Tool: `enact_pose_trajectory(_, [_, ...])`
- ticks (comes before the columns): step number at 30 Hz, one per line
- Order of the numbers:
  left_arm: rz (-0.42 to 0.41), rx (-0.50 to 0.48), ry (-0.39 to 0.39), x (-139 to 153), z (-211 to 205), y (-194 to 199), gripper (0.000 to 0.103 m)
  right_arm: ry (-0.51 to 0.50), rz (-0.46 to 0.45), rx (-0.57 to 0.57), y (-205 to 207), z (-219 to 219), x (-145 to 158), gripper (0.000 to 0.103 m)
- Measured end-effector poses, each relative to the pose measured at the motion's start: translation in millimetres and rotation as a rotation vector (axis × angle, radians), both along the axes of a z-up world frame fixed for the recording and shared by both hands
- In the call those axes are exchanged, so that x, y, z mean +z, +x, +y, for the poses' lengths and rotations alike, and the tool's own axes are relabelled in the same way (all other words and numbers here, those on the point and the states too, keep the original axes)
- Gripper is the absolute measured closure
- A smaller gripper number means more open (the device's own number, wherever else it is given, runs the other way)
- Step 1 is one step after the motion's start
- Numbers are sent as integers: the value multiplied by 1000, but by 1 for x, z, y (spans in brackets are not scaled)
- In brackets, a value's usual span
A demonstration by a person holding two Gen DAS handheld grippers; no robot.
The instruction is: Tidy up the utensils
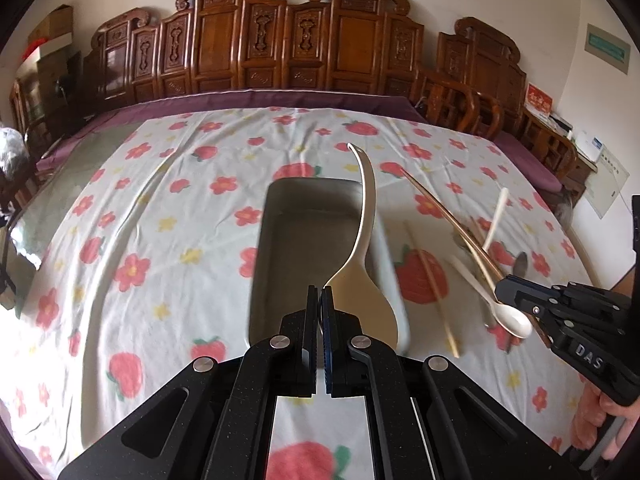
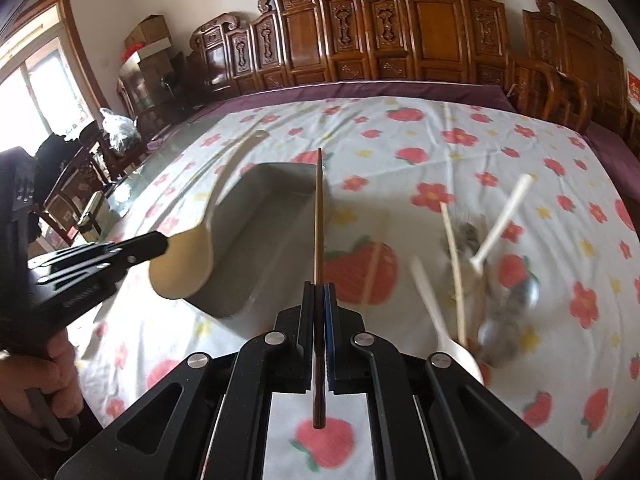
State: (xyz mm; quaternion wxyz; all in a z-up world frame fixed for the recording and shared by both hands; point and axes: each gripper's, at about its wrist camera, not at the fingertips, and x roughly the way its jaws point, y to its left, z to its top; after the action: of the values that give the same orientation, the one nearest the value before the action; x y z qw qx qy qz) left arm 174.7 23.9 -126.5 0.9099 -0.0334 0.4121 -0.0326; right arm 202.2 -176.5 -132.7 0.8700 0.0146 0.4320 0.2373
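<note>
My left gripper (image 1: 320,293) is shut on the blade edge of a cream rice paddle (image 1: 362,296), whose handle curves up over a grey rectangular tray (image 1: 304,232). In the right wrist view the same paddle (image 2: 188,260) hangs from the left gripper (image 2: 162,245) at the tray's (image 2: 264,216) near left corner. My right gripper (image 2: 320,287) is shut on a dark brown chopstick (image 2: 319,216) pointing forward beside the tray. The left wrist view shows that gripper (image 1: 502,285) and chopstick (image 1: 452,220) to the right of the tray.
On the flowered cloth right of the tray lie white spoons (image 2: 432,308) (image 2: 504,220), pale chopsticks (image 2: 454,256) (image 1: 432,280) and metal spoons (image 2: 528,292). Carved wooden panels (image 1: 280,40) and chairs (image 1: 480,108) line the far edge. A person's hand (image 2: 48,380) holds the left gripper.
</note>
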Motion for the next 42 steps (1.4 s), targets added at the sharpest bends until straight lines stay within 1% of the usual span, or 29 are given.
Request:
enact_pose_trajectory(5, [10, 8, -12, -13, 14, 9, 102, -23, -8, 25, 9, 26, 1, 97])
enact_pose_trajectory(6, [18, 10, -24, -16, 17, 10, 102, -27, -10, 29, 12, 31, 1, 97])
enact_pose_trajectory(13, [30, 13, -47, -24, 26, 15, 102, -31, -12, 32, 24, 49, 2, 97])
enact_pose_trajectory(19, [70, 3, -118, -33, 31, 24, 100, -48, -8, 38, 27, 65, -3, 97])
enact_pose_trajectory(21, [50, -1, -104, -28, 31, 22, 99, -52, -5, 41, 27, 71, -5, 97])
enact_pose_trajectory(24, [24, 0, -103, -19, 34, 20, 92, -57, 1, 44, 28, 80, -8, 97])
enact_pose_trajectory(31, [-18, 31, -91, -2, 62, 20, 92, -81, 12, 43, 30, 103, -17, 97])
enact_pose_trajectory(36, [-29, 54, -55, 3, 81, 21, 92, -107, 31, 27, 34, 115, -25, 97])
enact_pose_trajectory(39, [-34, 58, -28, 4, 88, 21, 92, -127, 43, 13, 36, 120, -31, 97])
enact_pose_trajectory(42, [-38, 54, -11, 5, 91, 22, 92, -123, 62, -2, 39, 121, -35, 97])
